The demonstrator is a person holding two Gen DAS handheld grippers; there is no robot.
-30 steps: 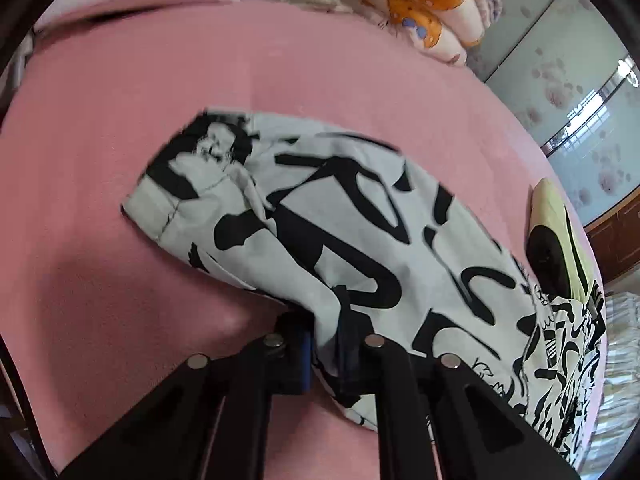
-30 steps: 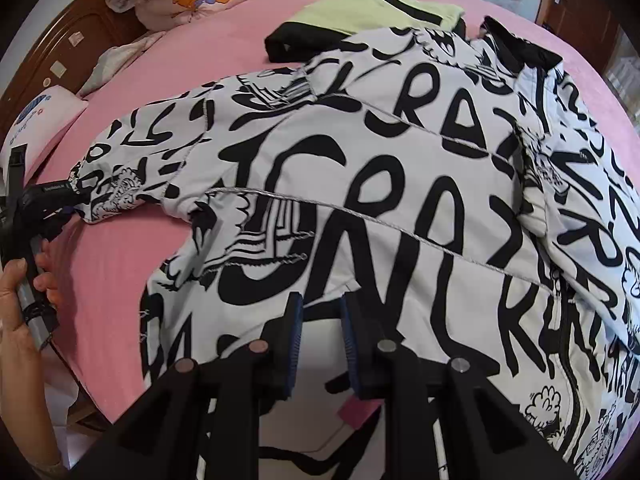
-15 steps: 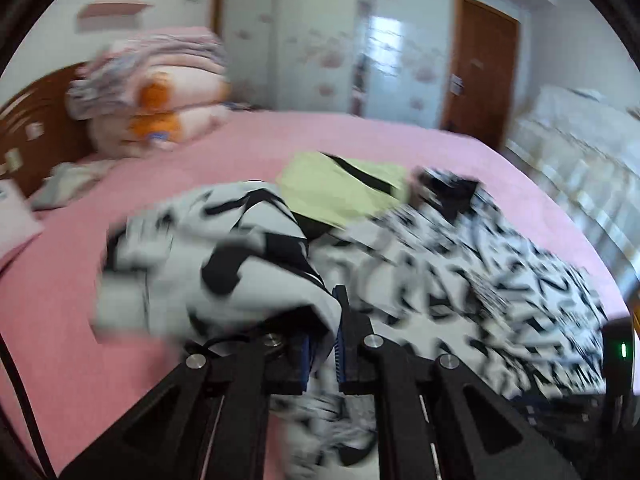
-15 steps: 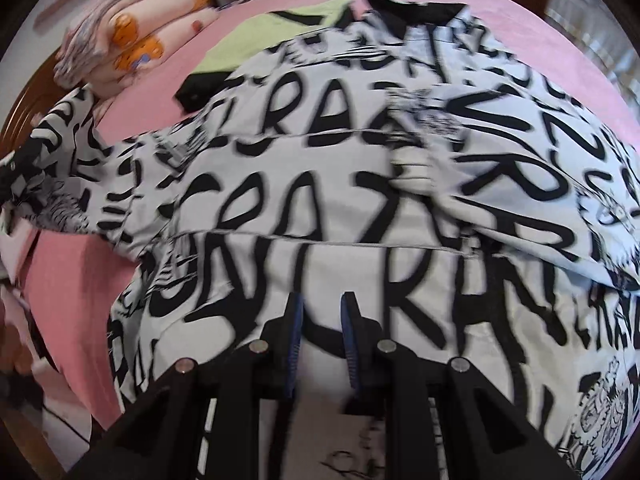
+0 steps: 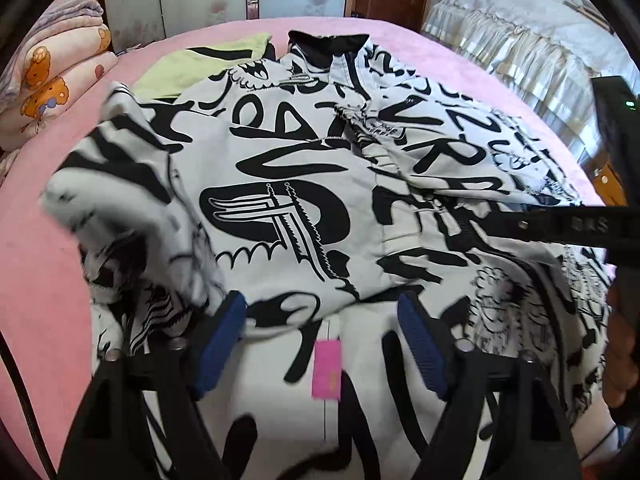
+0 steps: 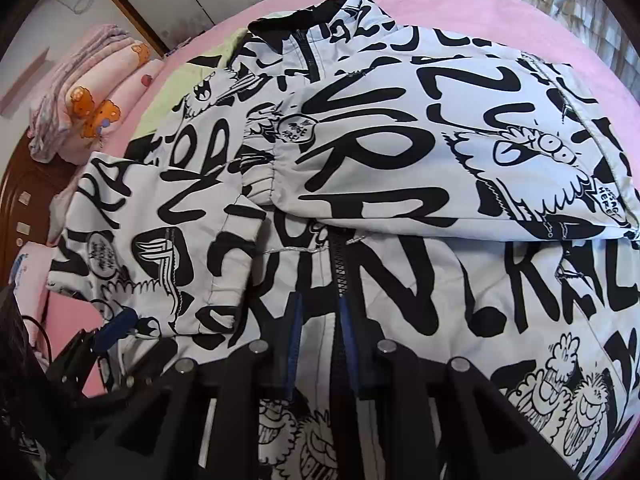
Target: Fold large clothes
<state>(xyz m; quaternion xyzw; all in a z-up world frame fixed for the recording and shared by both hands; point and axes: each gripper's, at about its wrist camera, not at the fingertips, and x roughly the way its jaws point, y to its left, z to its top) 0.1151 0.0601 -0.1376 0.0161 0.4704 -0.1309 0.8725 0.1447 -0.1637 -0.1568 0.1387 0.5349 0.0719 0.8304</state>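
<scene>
Jaws on the left gripper (image 5: 320, 336) have just been opening, dropping the sleeve (image 5: 132, 196) across the jacket (image 5: 304, 208). Right gripper (image 6: 320, 344) is sitting nearly closed over the zipper (image 6: 340, 264), pinching nothing clear. Next probably means grabbing the hem.

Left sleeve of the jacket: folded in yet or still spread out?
Folded in: the left sleeve lies across the jacket front, cuff near the zipper.

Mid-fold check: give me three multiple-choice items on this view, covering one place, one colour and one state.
1. The green garment lies: A on top of the jacket; B beyond it, beside the collar; C on the floor.
2. The tag is: A pink; B blue; C yellow.
3. The left gripper is: A open; B shut on the tag; C shut on a sleeve.

B, it peeks out past the collar. A, it is bright pink. A, its fingers have just been opening and pinch nothing.
</scene>
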